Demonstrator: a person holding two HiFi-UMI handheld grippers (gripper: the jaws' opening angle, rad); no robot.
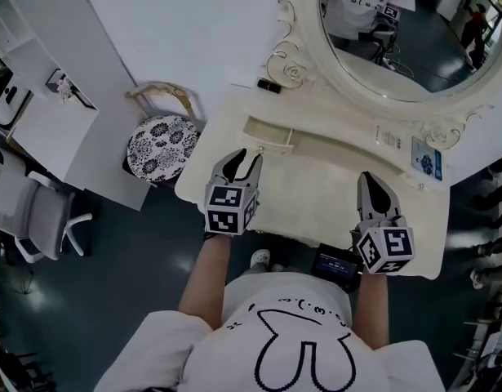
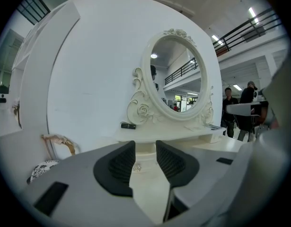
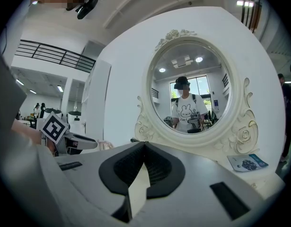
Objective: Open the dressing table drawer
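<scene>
Dressing table (image 1: 316, 188), cream, seen from above. The drawer (image 1: 267, 131) sits in the low raised tier under the mirror (image 1: 397, 47), toward the tabletop's left edge. It is small, shallow and cream, it stands pulled out with its hollow showing, and its front carries a small glinting knob (image 2: 137, 167). The left gripper (image 1: 251, 153) is just before the drawer front, jaws apart and empty, with the knob seen between them. The right gripper (image 1: 367, 178) is over the tabletop's right side, jaws closed together on nothing.
</scene>
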